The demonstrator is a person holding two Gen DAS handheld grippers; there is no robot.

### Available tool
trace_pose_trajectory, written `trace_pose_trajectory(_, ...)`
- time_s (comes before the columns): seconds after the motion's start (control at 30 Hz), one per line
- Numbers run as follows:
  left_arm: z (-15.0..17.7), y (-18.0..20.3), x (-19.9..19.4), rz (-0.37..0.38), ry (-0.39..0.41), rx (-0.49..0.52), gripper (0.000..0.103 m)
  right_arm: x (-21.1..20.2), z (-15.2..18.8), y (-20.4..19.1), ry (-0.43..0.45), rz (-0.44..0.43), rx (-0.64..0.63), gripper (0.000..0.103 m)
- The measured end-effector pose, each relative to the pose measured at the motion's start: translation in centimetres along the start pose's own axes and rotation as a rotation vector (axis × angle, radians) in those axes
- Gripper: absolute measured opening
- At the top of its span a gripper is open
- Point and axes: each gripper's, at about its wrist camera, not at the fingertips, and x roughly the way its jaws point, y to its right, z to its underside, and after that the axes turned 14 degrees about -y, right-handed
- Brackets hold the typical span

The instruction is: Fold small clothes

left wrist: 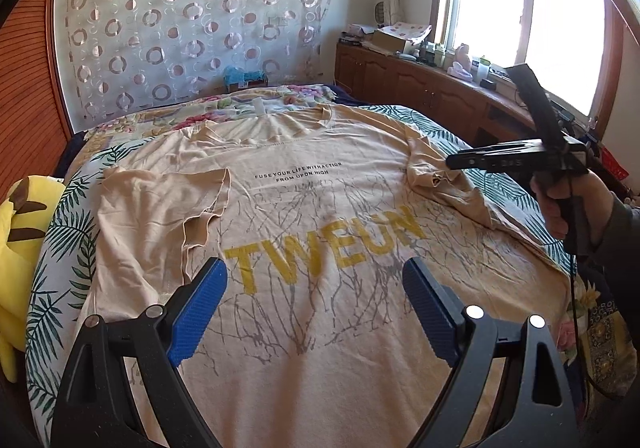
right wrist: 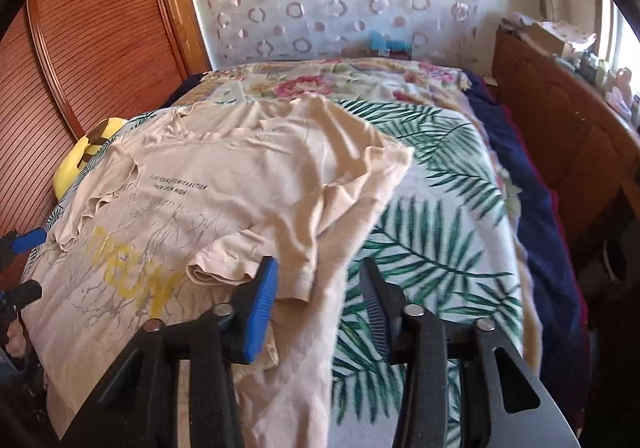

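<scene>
Beige T-shirt spread face up across leaf-print bedspread, yellow lettering toward the near edge, neckline toward the far wall. Left sleeve folded in over the chest; right sleeve bunched and turned inward over the print.

Left gripper poised above the lower front of the shirt, blue-padded jaws spread wide, nothing between them. Right gripper at the shirt's right side, jaws parted with the folded sleeve edge lying between them; left pad against the cloth, right finger over the bedspread, no firm pinch visible. From the left wrist view, right gripper seen side-on near the bunched sleeve, held in a hand.

Around: yellow plush toy at the bed's left edge beside a wooden slatted panel; floral quilt beyond the shirt; circle-patterned curtain on the far wall; wooden cabinet cluttered with bottles and boxes under a bright window.
</scene>
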Motion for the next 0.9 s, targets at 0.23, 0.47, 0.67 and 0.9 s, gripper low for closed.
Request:
trace_pose_trajectory(0.23,0.6,-0.5,-0.2,0.003,0.001,-0.02,0.09,1.4,-1.5,-2.1,-0.087,0.091,-0.08,0.003)
trace_pose_trajectory(0.47,0.9,-1.5,-0.3,0.013,0.007,-0.051,0.09,-0.8,-4.9,-4.5,0.001,0.024,-0.139,0.002)
trace_pose_trajectory(0.67,1.2,-2.1,-0.2,0.01,0.002,-0.065,0.09,-0.8,-8.2,-6.8,0.012,-0.088,-0.145,0.002)
trace_pose_trajectory(0.9,1.4,-2.3,-0.2,0.013,-0.002,-0.071,0.09,-1.2,-8.4,-6.6,0.04,-0.163,-0.122,0.019)
